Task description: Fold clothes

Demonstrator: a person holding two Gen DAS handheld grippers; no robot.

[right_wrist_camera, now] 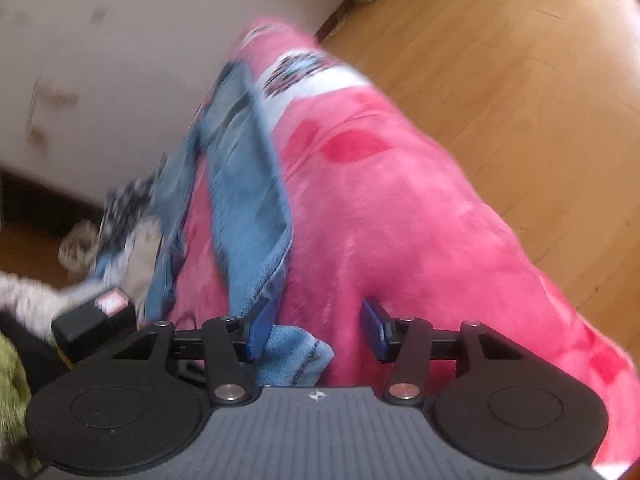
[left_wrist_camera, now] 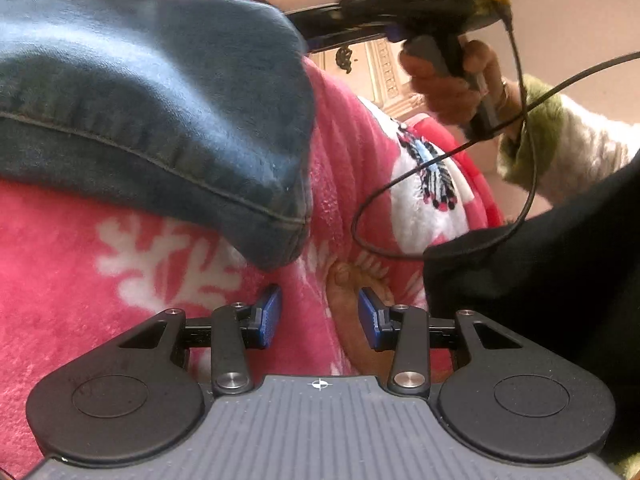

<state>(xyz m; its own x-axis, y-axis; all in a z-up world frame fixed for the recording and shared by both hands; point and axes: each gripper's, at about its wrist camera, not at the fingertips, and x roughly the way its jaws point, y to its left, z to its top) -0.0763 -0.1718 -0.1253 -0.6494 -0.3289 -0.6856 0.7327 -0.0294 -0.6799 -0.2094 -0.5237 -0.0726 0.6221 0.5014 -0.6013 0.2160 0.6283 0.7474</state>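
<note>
Two blue pads of the left gripper (left_wrist_camera: 320,316) stood apart with nothing between them, released over the pink blanket (left_wrist_camera: 80,240). Ahead and to its left, the jeans (left_wrist_camera: 140,100) hung as a dark, hemmed fold, their lowest corner just above the pads. Open blanket lay ahead and right, up to a black cable (left_wrist_camera: 400,184).

From the right wrist, the right gripper (right_wrist_camera: 318,326) was released too; faded denim ran ahead-left, one corner beside its left pad. Bare blanket spread right to wooden floor (right_wrist_camera: 500,60).
</note>
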